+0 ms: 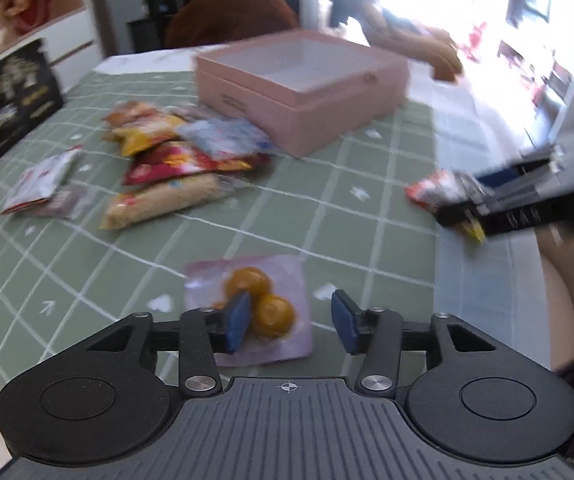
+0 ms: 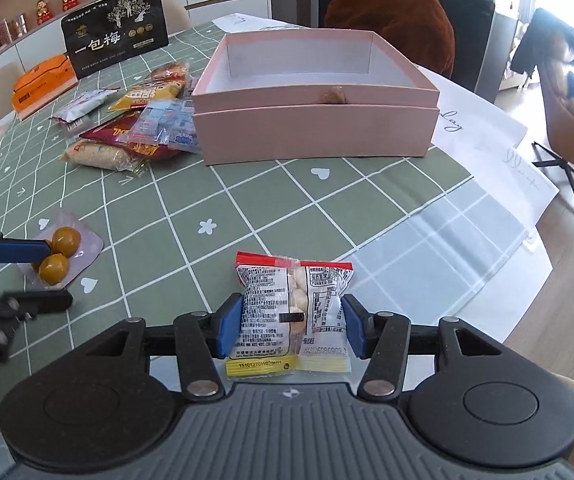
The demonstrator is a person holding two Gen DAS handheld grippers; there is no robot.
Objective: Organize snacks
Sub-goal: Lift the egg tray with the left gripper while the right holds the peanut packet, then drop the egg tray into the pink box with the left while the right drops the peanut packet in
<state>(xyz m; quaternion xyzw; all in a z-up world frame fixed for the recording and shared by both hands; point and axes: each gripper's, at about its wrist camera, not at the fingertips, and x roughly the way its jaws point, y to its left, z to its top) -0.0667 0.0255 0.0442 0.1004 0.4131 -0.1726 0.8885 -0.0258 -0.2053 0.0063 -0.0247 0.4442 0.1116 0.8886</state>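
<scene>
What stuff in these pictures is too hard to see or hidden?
- Pink box: part of its floor is hidden by its own front wall in the right wrist view.
- Snack pile: left wrist view is motion-blurred, so labels are unreadable.
- White snack packet: its print is too small to read.
- Pouch of yellow balls: partly covered by the left gripper fingers.

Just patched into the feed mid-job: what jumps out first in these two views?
The open pink box stands mid-table on the green checked cloth, seemingly bare inside. The right hand-held gripper is clamped on a white snack packet near the table's front edge. To its left, the left hand-held gripper is open around a clear pack of brown eggs; loose snack bags are piled left of the box.
</scene>
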